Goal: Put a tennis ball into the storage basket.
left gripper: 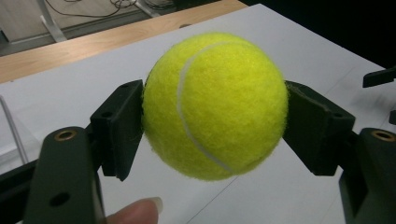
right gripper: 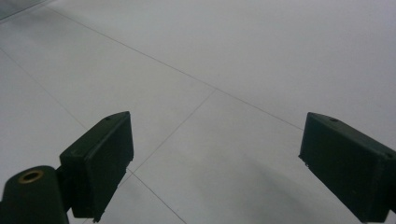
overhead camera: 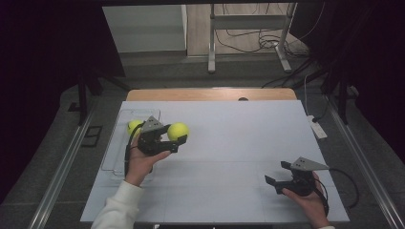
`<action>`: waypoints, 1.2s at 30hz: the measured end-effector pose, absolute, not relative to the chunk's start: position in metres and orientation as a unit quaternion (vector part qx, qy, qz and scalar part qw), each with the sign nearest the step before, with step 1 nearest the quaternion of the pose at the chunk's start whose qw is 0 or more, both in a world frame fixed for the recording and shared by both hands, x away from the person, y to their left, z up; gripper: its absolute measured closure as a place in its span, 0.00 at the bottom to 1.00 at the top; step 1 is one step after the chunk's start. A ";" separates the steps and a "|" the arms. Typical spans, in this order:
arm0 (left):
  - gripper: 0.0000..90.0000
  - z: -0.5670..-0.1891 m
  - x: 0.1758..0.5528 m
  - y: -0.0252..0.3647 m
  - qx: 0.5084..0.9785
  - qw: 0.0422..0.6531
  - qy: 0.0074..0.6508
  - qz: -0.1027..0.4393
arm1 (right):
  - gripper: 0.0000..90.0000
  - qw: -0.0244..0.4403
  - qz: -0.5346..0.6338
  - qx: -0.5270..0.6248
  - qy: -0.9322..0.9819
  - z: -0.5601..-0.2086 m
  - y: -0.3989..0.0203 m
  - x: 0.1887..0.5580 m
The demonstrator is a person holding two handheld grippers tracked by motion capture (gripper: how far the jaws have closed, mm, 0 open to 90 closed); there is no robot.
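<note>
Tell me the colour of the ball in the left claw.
Bright yellow-green felt with a curved white seam; the ball shows best in the left gripper view.

From above the near edge we look forward and down over the white table (overhead camera: 229, 143). Our two gripper views sit close over that same table, the left one facing its far edge.

Each hand grips a black two-jaw gripper: the left gripper (overhead camera: 177, 141) and right gripper (overhead camera: 275, 178) both carry a grey three-cornered plate on top and trail a black cable. Seen up close, the flat, blocky jaws sit on arms set with brass-ringed holes. A white sleeve (overhead camera: 116, 208) with a ribbed cuff covers the left forearm.
</note>
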State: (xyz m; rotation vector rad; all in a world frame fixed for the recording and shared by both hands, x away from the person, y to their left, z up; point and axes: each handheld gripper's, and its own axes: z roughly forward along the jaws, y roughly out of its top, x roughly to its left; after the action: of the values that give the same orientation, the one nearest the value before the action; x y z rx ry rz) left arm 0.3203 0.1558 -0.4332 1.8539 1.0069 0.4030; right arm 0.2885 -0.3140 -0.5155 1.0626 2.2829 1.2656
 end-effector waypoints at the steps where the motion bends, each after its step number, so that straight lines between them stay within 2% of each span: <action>1: 0.30 -0.433 0.320 0.157 0.758 0.477 0.413 0.167 | 0.11 0.161 0.443 0.372 0.799 -0.515 -0.314 0.288; 36: 0.30 -0.429 0.322 0.190 0.743 0.471 0.438 0.183 | 0.11 0.161 0.444 0.368 0.801 -0.515 -0.312 0.287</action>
State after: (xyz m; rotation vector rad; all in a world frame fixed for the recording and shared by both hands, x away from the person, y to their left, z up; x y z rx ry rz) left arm 0.3219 0.1895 -0.4287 1.8206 1.0724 0.4471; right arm 0.2874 -0.3122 -0.5147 1.0520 2.2877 1.2667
